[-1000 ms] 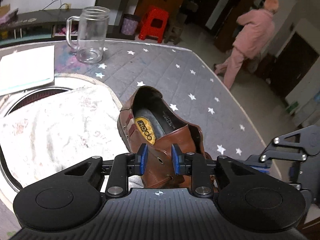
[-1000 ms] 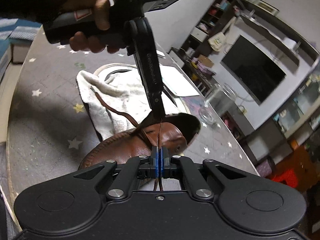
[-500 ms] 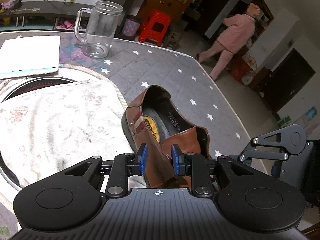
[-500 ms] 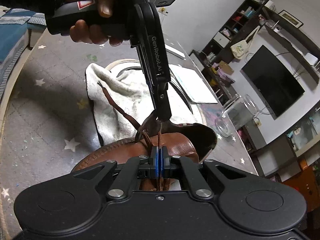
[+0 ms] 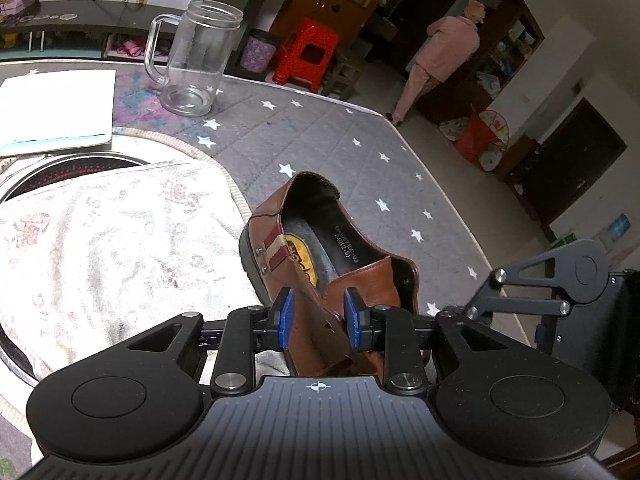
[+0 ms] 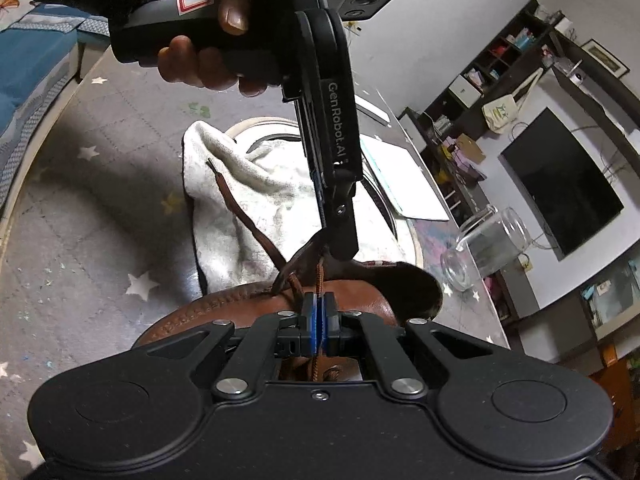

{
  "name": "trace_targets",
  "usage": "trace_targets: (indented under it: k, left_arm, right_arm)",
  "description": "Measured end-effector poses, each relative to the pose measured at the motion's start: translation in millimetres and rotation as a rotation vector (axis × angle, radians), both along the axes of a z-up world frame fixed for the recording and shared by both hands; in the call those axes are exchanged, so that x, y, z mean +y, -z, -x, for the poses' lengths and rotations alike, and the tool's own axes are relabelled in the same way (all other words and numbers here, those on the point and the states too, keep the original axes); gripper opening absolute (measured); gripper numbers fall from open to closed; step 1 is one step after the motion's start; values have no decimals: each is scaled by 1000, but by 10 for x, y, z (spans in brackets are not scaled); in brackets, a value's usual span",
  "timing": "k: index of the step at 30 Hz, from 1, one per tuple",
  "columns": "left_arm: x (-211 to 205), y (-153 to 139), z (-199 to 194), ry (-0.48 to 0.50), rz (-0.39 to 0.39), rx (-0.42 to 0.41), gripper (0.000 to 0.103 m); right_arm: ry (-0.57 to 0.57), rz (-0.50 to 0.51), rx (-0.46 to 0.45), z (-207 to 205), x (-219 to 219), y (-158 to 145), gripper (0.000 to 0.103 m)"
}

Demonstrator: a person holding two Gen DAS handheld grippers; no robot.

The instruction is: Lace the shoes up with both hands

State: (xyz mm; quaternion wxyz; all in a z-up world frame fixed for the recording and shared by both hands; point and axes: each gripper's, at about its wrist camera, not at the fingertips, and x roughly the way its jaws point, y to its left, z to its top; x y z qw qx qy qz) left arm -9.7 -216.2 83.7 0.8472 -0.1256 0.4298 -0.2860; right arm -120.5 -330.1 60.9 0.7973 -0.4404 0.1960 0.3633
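The brown leather shoe [image 5: 320, 264] lies on the grey star-patterned quilted surface [image 5: 320, 136], partly on a white patterned towel [image 5: 112, 240], directly in front of both claws. The left claw [image 5: 316, 320] has its blue pads on either side of the shoe's upright leather flap, though I cannot tell whether they press it, while the right claw [image 6: 318, 320] is pressed together on the brown woven lace [image 6: 319, 280], whose other end trails across the towel. The shoe gapes open, showing a dark insole with a yellow label and a red-and-white striped side tab.
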Motion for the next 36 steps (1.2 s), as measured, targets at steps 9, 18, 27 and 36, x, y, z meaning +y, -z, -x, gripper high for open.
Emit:
trace_targets:
  k: [9, 18, 27, 36]
  left_arm:
    - [-23, -99, 35, 50, 3, -60, 30]
    - [-35, -207, 226, 202, -129, -186, 30]
    - [-397, -47, 268, 378, -332, -292, 28]
    - [-394, 63, 231, 419, -361, -321, 7]
  right_arm:
    - [7, -20, -6, -104, 104, 60, 2]
    - [20, -32, -23, -121, 111, 65, 2]
    - [30, -35, -34, -99, 106, 53, 2]
    - [40, -39, -44, -78, 102, 41, 2]
